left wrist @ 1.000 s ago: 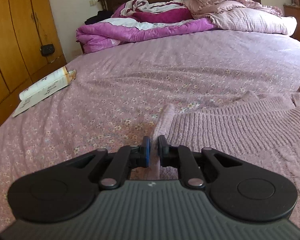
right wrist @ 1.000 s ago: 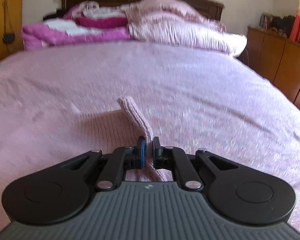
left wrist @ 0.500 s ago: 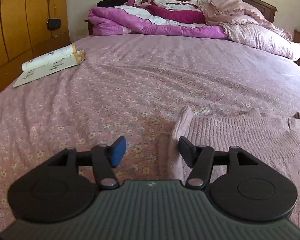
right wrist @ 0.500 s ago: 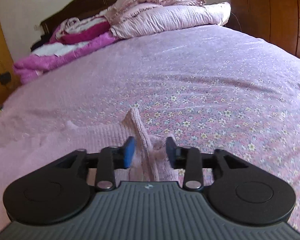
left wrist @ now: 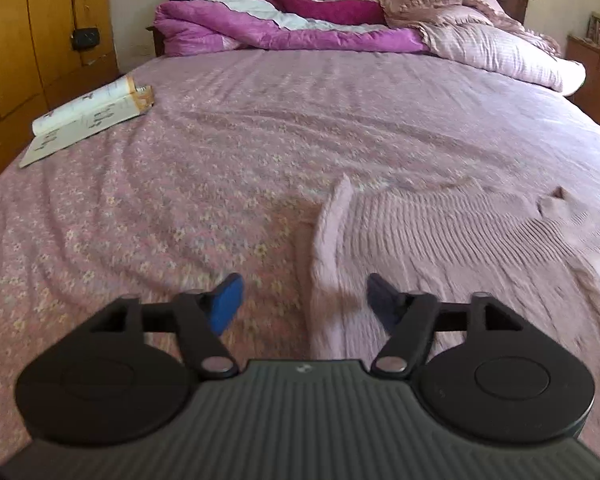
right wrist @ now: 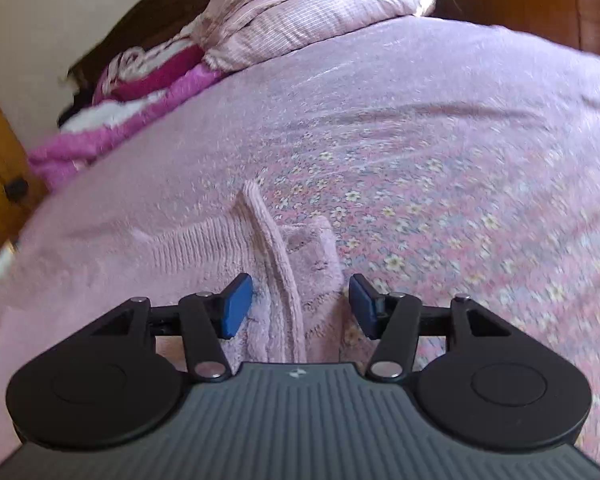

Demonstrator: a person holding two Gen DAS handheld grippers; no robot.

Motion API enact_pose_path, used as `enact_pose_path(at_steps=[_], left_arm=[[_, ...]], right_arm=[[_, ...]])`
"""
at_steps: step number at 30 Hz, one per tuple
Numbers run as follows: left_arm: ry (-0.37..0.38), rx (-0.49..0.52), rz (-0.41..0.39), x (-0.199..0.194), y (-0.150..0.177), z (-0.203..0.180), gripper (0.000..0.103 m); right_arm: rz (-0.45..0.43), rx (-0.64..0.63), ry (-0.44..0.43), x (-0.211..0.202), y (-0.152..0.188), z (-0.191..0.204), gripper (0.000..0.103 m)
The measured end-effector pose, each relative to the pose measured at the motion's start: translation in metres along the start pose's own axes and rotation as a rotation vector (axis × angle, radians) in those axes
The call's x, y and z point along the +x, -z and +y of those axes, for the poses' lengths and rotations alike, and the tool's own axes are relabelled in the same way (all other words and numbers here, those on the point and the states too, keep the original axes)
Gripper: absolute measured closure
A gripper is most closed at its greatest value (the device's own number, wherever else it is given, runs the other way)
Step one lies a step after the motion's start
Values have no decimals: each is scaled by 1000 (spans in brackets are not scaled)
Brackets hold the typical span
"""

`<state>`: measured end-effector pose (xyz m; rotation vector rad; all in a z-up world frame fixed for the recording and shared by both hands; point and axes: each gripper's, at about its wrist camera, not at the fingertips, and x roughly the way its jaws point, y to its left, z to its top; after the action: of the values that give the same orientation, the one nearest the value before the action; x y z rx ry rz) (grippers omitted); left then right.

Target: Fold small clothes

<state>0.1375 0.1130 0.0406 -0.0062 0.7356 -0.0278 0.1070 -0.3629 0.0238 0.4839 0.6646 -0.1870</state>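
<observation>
Plainly ribbed pink knit sweater (left wrist: 440, 240)

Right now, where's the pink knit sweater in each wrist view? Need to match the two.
Left wrist: the pink knit sweater fills the lower right, its left edge running up between the open fingers.
Right wrist: the sweater lies centre-left, a raised fold standing between the open fingers.
Shared landmark: the magenta quilt at the head of the bed.

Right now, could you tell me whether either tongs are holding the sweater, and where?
Nothing is held. Both tongs have just been opening; the sweater lies between the pads, unpressed.
</observation>
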Motion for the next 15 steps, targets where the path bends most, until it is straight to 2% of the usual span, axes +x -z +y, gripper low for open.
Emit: enact_pose_path(at_steps=[4,11,13,15], left_arm=[[6,5,34,-18,12,-2,22],[47,-36,74,-48,35,-9,22],[55,-39,81,-56,41,-13,21],[64,-42,91,-62,46,-18,22]], right_arm=[[-20,95,-56,-26,7,-16,30],[-7,199,-138,-68,35,-38,27],[4,206,-142,-76,43,-40,21],[12,206,-149,-80,51,-42,20]])
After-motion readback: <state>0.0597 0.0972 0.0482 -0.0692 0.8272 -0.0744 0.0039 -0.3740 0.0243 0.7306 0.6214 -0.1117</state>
